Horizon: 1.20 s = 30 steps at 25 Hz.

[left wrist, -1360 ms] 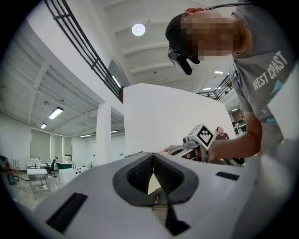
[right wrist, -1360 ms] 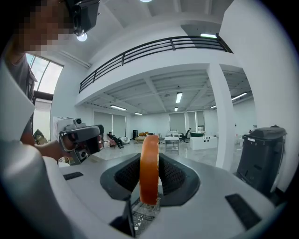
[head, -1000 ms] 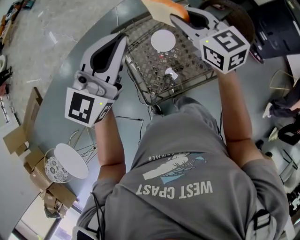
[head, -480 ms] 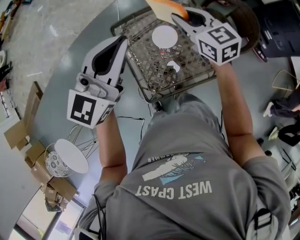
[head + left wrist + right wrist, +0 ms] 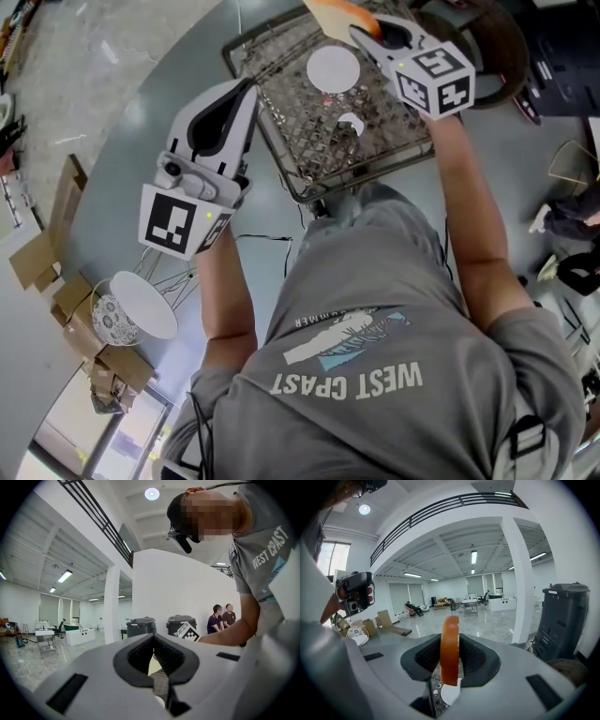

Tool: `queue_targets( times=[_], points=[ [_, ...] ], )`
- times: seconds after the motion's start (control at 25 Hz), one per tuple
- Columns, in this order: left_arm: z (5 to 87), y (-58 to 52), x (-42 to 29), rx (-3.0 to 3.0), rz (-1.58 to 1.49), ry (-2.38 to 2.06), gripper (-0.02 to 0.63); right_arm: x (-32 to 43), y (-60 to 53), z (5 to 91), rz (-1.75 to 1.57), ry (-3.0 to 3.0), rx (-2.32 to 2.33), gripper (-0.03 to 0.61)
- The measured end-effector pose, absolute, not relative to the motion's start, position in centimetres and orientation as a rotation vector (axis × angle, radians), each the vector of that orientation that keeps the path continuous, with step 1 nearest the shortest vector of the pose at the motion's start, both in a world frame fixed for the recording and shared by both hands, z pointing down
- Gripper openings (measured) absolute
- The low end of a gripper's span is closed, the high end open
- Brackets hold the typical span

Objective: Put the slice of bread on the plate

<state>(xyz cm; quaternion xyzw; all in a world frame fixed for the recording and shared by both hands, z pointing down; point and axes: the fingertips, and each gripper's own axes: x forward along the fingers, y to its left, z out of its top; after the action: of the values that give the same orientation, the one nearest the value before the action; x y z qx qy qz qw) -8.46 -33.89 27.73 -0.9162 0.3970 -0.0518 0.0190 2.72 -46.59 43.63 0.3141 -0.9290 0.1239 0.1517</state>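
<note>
Bread slice (image 5: 449, 648) stands on edge, pinched between the narrowed jaws of the right gripper (image 5: 364, 30), just past the plate's (image 5: 334, 68) far rim. Released there, or while upright, it would likely topple off onto the wire rack (image 5: 291, 112).

The grey T-shirt (image 5: 375, 328) reads "WEST COAST" (seen upside down).
</note>
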Motion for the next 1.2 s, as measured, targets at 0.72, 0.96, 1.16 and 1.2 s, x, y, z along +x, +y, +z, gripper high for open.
queue_targets(
  times=[0.72,0.96,1.16,1.2],
  points=[
    [30.9,-33.9,-10.0,-2.885,-0.234,1.332,0.008,2.3,-49.4,56.9,0.313,-2.459,0.852,0.096],
    [32.1,-33.7,-10.3,-2.897,-0.256,1.364,0.008,1.8,-49.5,60.9,0.177,-2.365,0.818,0.096],
    [32.9,-33.7,-10.7,-2.899,-0.273,1.394,0.008,1.4,-49.3,64.0,0.032,-2.285,0.778,0.096],
    [33.1,-33.6,-10.9,-2.900,-0.275,1.401,0.008,1.4,-49.2,64.7,0.006,-2.268,0.769,0.096]
  ],
)
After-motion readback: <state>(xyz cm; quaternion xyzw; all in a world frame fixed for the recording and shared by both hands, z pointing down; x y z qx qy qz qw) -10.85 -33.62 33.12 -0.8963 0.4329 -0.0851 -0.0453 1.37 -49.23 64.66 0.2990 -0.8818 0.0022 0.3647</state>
